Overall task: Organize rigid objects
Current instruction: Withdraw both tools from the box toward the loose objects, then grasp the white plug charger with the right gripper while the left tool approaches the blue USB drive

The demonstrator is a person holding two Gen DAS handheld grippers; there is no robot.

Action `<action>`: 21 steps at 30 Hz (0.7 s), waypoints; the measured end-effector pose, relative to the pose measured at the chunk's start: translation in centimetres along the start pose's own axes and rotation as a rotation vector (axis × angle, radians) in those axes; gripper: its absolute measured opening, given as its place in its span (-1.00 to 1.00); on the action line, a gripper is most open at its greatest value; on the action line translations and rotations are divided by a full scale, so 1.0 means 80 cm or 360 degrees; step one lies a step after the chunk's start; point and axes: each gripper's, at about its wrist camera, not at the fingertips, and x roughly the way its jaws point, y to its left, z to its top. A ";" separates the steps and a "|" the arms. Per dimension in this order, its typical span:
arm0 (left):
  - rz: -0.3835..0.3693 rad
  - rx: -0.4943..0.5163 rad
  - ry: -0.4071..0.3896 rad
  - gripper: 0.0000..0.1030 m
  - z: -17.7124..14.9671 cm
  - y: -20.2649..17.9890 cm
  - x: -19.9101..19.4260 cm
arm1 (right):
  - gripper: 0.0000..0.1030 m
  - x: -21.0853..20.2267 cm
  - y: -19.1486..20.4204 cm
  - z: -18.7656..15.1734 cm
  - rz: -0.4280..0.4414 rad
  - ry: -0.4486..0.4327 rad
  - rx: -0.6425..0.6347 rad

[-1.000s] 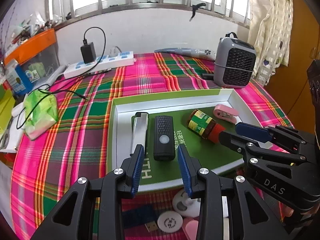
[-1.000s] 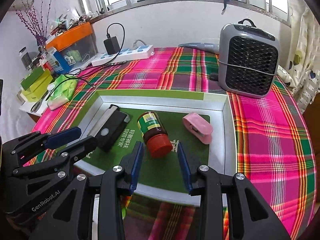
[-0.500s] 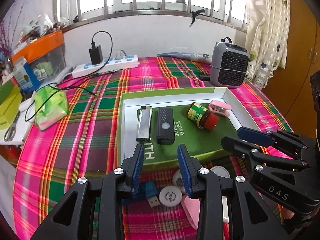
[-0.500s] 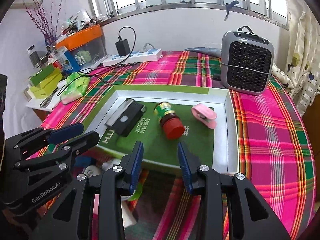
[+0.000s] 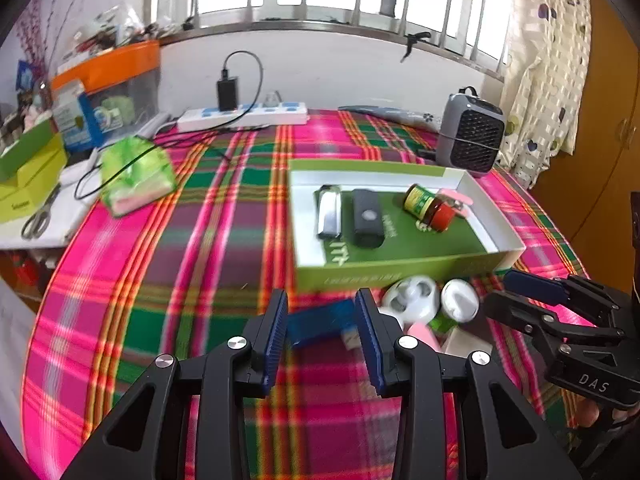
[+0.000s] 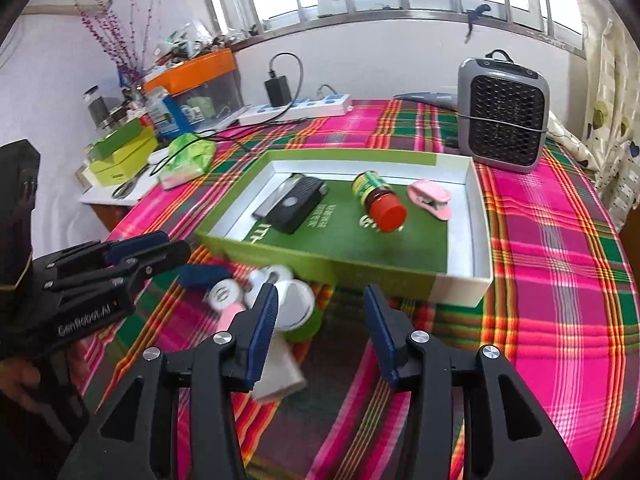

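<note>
Both tools have drawn back from over the green box (image 5: 400,272) toward the loose items on the plaid bench (image 5: 168,264) in front of it. The left tool (image 5: 322,332) is open and empty, its jaws now framing the blue USB stick (image 5: 320,322). The right tool (image 6: 318,328) is also open and empty, beside the white round items (image 6: 280,292). The silver lighter (image 5: 329,212), black remote (image 5: 367,218), red-capped bottle (image 6: 380,200) and pink clip (image 6: 430,198) lie inside the box. Judgement: the stick is the next pick.

grey heater (image 6: 503,114), white power strip (image 5: 244,116), scissors (image 5: 38,220), plaid tablecloth (image 5: 168,248)
</note>
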 end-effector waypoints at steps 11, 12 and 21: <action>-0.0038 -0.0001 0.0062 -0.33 -0.026 0.030 -0.006 | -0.10 0.005 0.031 -0.027 0.0012 0.0092 -0.0215; -0.0057 -0.0003 0.0071 -0.32 -0.027 0.031 -0.005 | -0.10 0.008 0.033 -0.028 0.0011 0.0104 -0.0229; -0.0136 0.0045 0.0130 -0.25 -0.031 0.033 0.011 | -0.04 0.022 0.042 -0.030 0.0016 0.0156 -0.0312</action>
